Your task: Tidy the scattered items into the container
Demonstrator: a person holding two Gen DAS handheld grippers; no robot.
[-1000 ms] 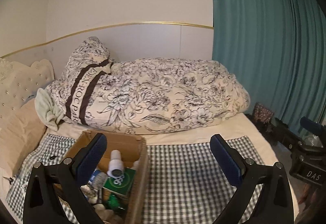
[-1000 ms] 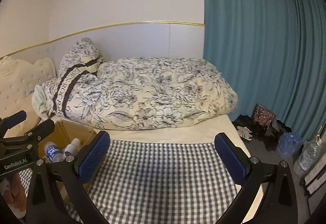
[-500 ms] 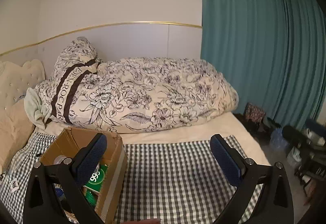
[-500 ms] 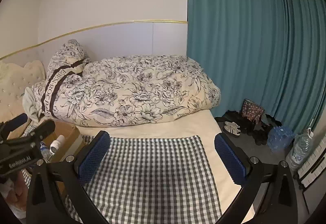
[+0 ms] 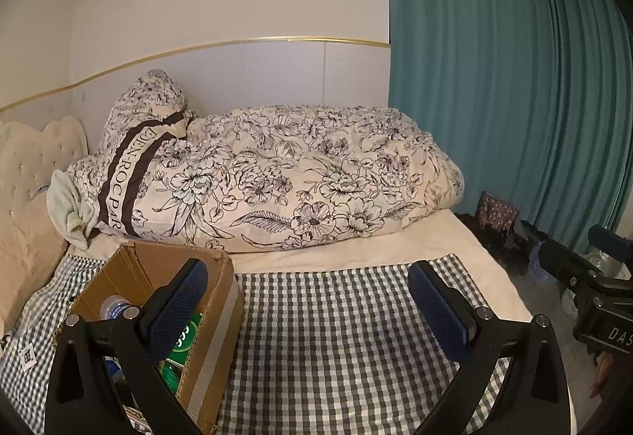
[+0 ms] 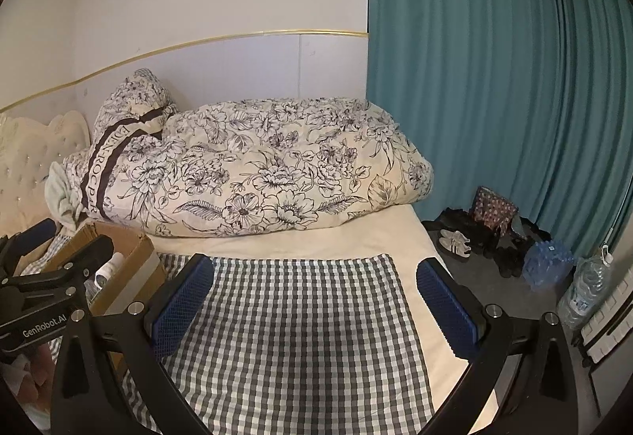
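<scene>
Left claw (image 5: 308, 300) is hovering low over the bed, fingers spread wide apart and gripping nothing; its left blue pad (image 5: 176, 310) is overlapping the near corner of the cardboard box (image 5: 215, 320). Right claw (image 6: 316, 296) is likewise hanging level above the checkered cloth (image 6: 292, 328), fingers apart and empty.

The left view is looking down into the box: a clear bottle with a blue label (image 5: 114, 306) and a green packet (image 5: 184, 336) are lying inside, partly hidden by the pad. The right claw's body is showing at that view's right edge. The right view is catching only the box's far rim (image 6: 118, 237), behind the left claw's black frame (image 6: 55, 277), with a white bottle (image 6: 108, 267) poking above the wall. This view alone is showing the floor beside the bed: shoes (image 6: 455, 241), a blue pack (image 6: 548, 263) and a large water bottle (image 6: 585, 288).

The box is standing upright on the cloth's left side, top open. No loose items are visible on the cloth. Beyond, a rolled floral duvet (image 5: 300, 178) is lying along the wall, with a teal curtain (image 5: 494, 79) to the right.
</scene>
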